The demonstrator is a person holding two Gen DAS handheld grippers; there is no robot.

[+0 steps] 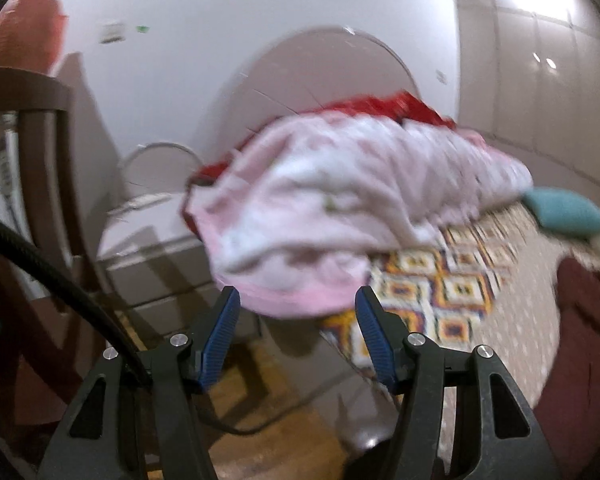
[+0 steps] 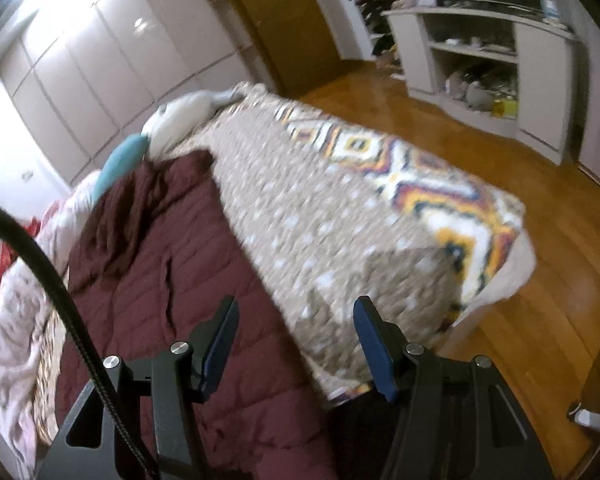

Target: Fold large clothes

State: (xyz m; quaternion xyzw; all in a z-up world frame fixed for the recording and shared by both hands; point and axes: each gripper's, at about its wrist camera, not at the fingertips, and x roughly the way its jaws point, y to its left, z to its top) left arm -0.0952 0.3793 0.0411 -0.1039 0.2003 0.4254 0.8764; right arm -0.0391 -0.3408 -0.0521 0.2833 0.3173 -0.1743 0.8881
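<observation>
A: Which garment is the target, and where is it?

B: Judging by the task, the dark maroon quilted puffer jacket (image 2: 172, 272). It lies spread on the beige dotted bedspread with the diamond-pattern border (image 2: 320, 220), directly under and ahead of the right gripper (image 2: 296, 344), filling that view from 6 o'clock up to about 11.

A: Long axis?

B: Runs from 6 o'clock toward 11 o'clock in the right wrist view, bunched at the far end near the teal cushion (image 2: 124, 156).

A: Right tool state?

B: Released. Jaws stand apart, nothing between the blue pads, jacket below them but not pinched.

A: Left one?

B: Left gripper (image 1: 298, 320) is also released and empty. It faces a heap of pale pink and white fleecy cloth (image 1: 340, 208) at 12 o'clock, with red fabric (image 1: 380, 106) behind it. Heavy blur there. Whether the pads touch the pink edge I cannot tell.

A: Does the left see the jacket?

B: Only a maroon strip (image 1: 588, 320) at 3 o'clock, well apart from its jaws.

A: So which hand is nearer?

B: The right, clearly. I'd judge it takes the near hem first; the left must swing toward its 3 o'clock.
</observation>
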